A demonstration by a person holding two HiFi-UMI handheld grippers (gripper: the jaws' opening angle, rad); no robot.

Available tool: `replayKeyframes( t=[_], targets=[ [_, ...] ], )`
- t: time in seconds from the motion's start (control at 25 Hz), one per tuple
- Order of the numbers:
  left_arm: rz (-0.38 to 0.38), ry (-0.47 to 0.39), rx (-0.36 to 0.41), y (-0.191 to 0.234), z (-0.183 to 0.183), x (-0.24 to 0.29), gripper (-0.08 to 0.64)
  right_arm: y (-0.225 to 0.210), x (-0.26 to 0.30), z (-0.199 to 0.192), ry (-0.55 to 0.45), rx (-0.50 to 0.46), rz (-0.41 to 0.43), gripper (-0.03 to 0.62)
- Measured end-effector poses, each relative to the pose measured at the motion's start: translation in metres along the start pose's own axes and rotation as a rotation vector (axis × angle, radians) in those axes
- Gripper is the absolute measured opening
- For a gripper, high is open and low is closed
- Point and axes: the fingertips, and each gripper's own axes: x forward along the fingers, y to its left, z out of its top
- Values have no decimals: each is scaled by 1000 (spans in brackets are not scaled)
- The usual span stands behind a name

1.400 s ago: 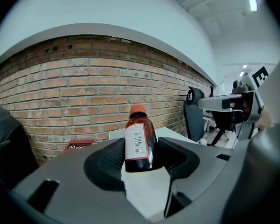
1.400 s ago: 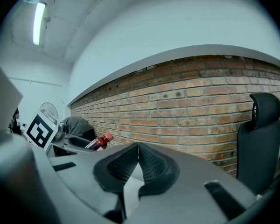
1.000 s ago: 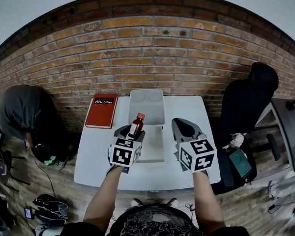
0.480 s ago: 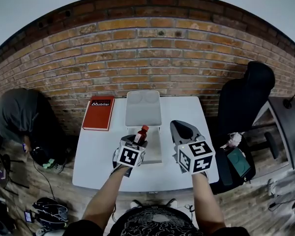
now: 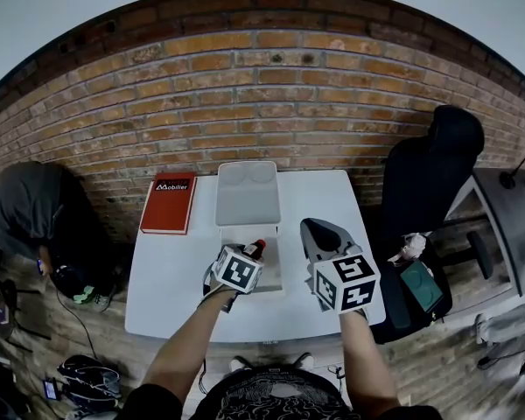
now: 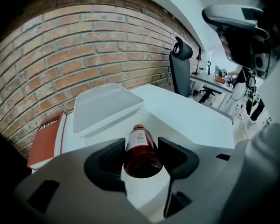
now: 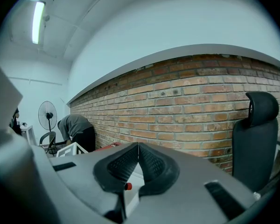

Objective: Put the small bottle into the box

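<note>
Left claw [image 6: 142,144] holds bottle [image 6: 141,157] over box [image 6: 105,104]

small bottle [image 6: 140,148]: dark red contents, red cap, white label w/ dark print.
box [image 5: 248,201]: pale grey-white, lid the same.
surface [image 5: 171,278]: plain white.
book [image 5: 167,206], far left: red cover, white lettering.
left gripper [image 5: 252,254] and right gripper [image 7: 138,158]: grey bodies, black fingers [image 7: 123,164]; fine ribbed pattern on the right one's. marker cubes [image 5: 346,280]: white with black squares.
wall [image 5: 262,94]: red-brown brick, pale mortar lines.
chair [image 5: 433,173], right: black.
floor [image 5: 96,339]: brown planks.
</note>
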Motion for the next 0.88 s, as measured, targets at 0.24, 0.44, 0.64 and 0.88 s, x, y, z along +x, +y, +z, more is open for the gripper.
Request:
replayKeyframes(
  t=[0.24,0.44,0.64,0.88],
  targets=[
    [-14,47,2,-6,-6,12,232,-11,-5,-6,13,6,-15,20],
    [-25,62,2,-10,-5,21,233,-21,-10,-9,21,8,-29,20],
    [-46,82,24,-16,-9,30,235,-26,-13,-13,21,10,-37,20],
    [-51,156,36,-19,-21,37,236,-29,-15,-13,25,11,-41,20]
  ],
)
